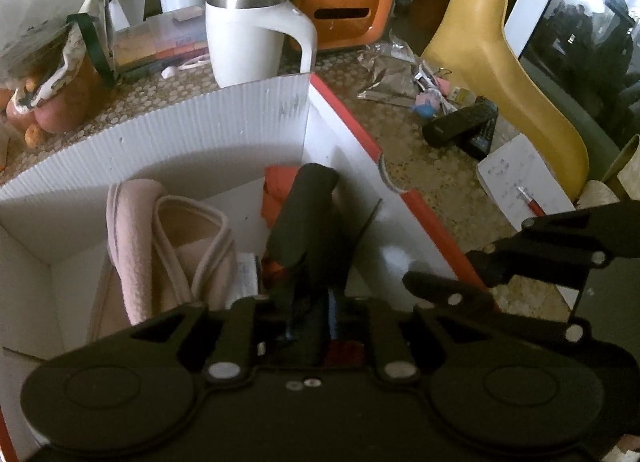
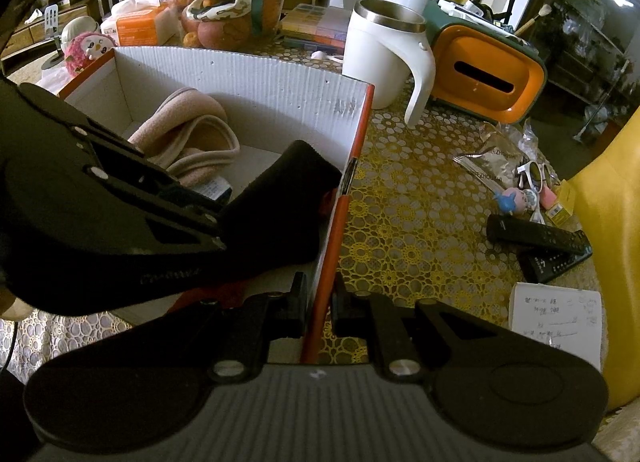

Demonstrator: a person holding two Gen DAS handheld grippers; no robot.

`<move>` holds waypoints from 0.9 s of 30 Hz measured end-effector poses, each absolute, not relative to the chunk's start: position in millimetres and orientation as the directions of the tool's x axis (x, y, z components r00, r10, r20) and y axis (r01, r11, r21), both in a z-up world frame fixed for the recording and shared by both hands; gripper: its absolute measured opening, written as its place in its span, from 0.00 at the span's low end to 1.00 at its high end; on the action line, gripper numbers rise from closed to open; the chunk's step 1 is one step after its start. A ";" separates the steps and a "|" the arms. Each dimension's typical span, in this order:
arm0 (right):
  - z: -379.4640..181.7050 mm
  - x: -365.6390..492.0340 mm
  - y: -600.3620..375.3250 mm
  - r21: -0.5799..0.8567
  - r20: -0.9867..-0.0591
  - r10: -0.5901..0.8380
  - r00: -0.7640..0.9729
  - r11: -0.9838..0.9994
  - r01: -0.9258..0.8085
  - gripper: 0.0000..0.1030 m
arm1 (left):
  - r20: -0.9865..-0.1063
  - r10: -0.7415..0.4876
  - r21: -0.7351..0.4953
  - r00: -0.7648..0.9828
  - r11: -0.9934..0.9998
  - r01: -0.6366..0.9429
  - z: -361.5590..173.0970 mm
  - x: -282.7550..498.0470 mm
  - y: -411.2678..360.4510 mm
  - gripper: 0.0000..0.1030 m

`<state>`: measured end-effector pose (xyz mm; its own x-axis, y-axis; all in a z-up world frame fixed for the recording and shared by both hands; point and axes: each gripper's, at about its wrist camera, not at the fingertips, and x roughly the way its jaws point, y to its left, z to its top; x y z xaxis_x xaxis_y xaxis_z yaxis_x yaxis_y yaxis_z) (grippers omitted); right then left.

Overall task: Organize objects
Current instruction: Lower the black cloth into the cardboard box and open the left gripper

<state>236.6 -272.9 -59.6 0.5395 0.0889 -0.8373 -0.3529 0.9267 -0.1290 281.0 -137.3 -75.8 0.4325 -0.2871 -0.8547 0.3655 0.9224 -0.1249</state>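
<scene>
1. Silver foil packet, just right of the white mug: printed letters partly legible, ending "ZHOU".
2. White notepad, well below that mug: handwritten lines, too small to read.

I count one white corrugated cardboard box with red edges. Inside it I see one rolled pink towel with pale trim, one black soft pouch and one orange-red item. On the table I count one white mug with a steel rim, one orange and green tissue holder, two black remote controls, one white notepad with handwriting and one red pen.
</scene>
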 end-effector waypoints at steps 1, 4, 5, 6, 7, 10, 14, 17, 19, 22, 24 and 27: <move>-59.6 236.6 -272.8 -0.130 -0.837 0.089 0.540 0.926 -0.353 0.11 | -0.852 -0.292 -0.126 0.434 0.920 0.371 -75.2 280.4 -136.6 0.18; -59.5 236.9 -272.9 -0.129 -0.837 0.088 0.540 0.927 -0.352 0.11 | -0.846 -0.296 -0.126 0.444 0.920 0.372 -71.6 278.0 -133.9 0.24; -59.5 236.9 -273.1 -0.129 -0.837 0.089 0.540 0.927 -0.352 0.11 | -0.844 -0.296 -0.127 0.448 0.920 0.370 -70.1 277.5 -132.9 0.26; -59.4 237.1 -272.6 -0.129 -0.837 0.089 0.540 0.927 -0.353 0.11 | -0.842 -0.297 -0.127 0.451 0.921 0.369 -68.7 277.0 -131.8 0.27; -59.4 237.0 -273.1 -0.129 -0.837 0.089 0.539 0.926 -0.354 0.11 | -0.839 -0.297 -0.126 0.455 0.921 0.368 -66.8 276.4 -130.1 0.28; -59.3 236.8 -273.1 -0.128 -0.838 0.090 0.539 0.927 -0.354 0.11 | -0.832 -0.295 -0.127 0.469 0.925 0.357 -59.5 273.8 -123.2 0.32; -59.3 236.8 -273.3 -0.128 -0.837 0.090 0.539 0.926 -0.354 0.11 | -0.813 -0.296 -0.123 0.501 0.929 0.349 -45.9 267.1 -112.4 0.39; -59.4 236.6 -273.2 -0.129 -0.837 0.090 0.540 0.926 -0.354 0.11 | -0.793 -0.280 -0.093 0.541 0.933 0.347 -35.9 259.4 -104.7 0.42; -59.2 237.2 -272.6 -0.130 -0.837 0.090 0.540 0.926 -0.355 0.11 | -0.782 -0.273 -0.083 0.560 0.937 0.341 -29.9 255.1 -97.7 0.42; -59.2 236.5 -272.7 -0.130 -0.837 0.090 0.540 0.925 -0.356 0.11 | -0.767 -0.268 -0.081 0.583 0.942 0.327 -20.7 248.5 -83.7 0.43; -59.3 236.4 -272.7 -0.131 -0.837 0.089 0.540 0.925 -0.357 0.11 | -0.758 -0.263 -0.080 0.597 0.946 0.315 -14.8 244.2 -72.4 0.44; -59.4 236.1 -271.7 -0.135 -0.837 0.090 0.540 0.922 -0.363 0.11 | -0.741 -0.253 -0.080 0.622 0.953 0.292 -7.0 237.4 -54.0 0.47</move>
<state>236.1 -271.7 -59.4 0.5400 0.0897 -0.8369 -0.3630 0.9219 -0.1354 237.4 -54.0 -7.0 0.6223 -0.2532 -0.7407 0.2925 0.9529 -0.0801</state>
